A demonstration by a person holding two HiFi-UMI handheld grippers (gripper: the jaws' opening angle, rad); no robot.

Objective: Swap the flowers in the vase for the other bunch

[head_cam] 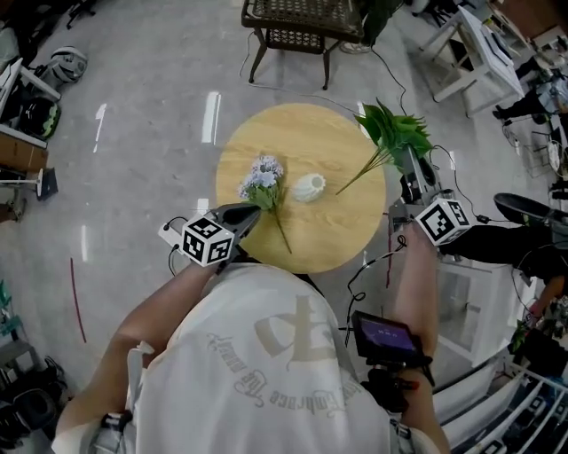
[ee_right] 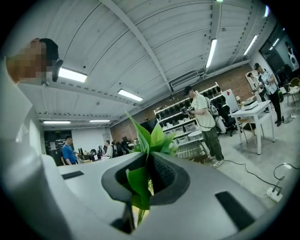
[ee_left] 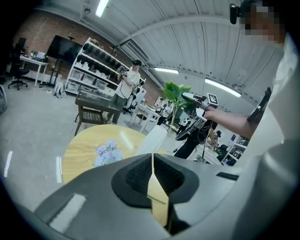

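Round wooden table [head_cam: 346, 239] dead centre, small white vase [head_cam: 308, 187] near its middle. A bunch of pale purple flowers [head_cam: 263, 177] lies flat just at the vase's 9 o'clock, stem trailing toward 6. The left gripper [head_cam: 252, 211] sits at the table's 8 o'clock edge, tip right by that stem. At 2 o'clock the right gripper [head_cam: 405, 156] holds a green leafy bunch [head_cam: 395, 131] up off the table. There's a wicker stand [head_cam: 302, 22] at 12.
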